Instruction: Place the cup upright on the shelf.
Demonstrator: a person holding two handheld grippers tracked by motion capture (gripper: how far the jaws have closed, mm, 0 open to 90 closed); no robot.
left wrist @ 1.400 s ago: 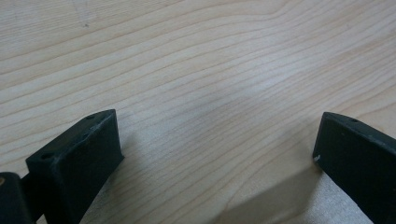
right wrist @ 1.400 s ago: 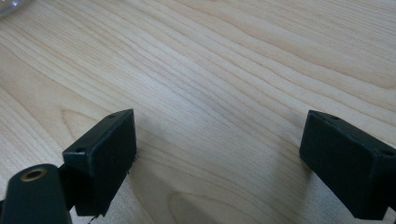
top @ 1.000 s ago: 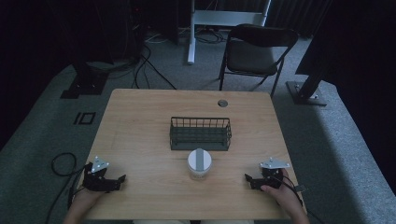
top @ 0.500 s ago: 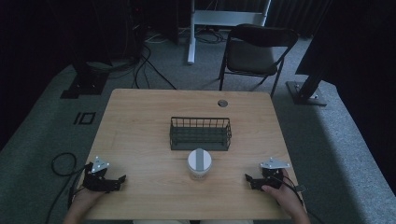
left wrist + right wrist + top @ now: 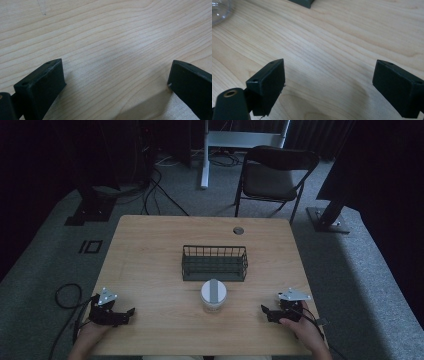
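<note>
both grippers are rested on the tabletop (image 5: 150, 250), jaws spread wide, nothing held: left gripper (image 5: 128, 312), right gripper (image 5: 266, 310). the jar (image 5: 213, 295) is stood between them, just before the wire basket (image 5: 215, 263).

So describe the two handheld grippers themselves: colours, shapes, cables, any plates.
Both are black. The left gripper and right gripper each carry a grey three-cornered plate on top, with small pale dots at its corners. In the gripper views the jaws are thick, blocky, matte black pads with small holes in their top faces. A dark cable trails from each; the left one loops onto the carpet. No sleeves can be made out.
</note>
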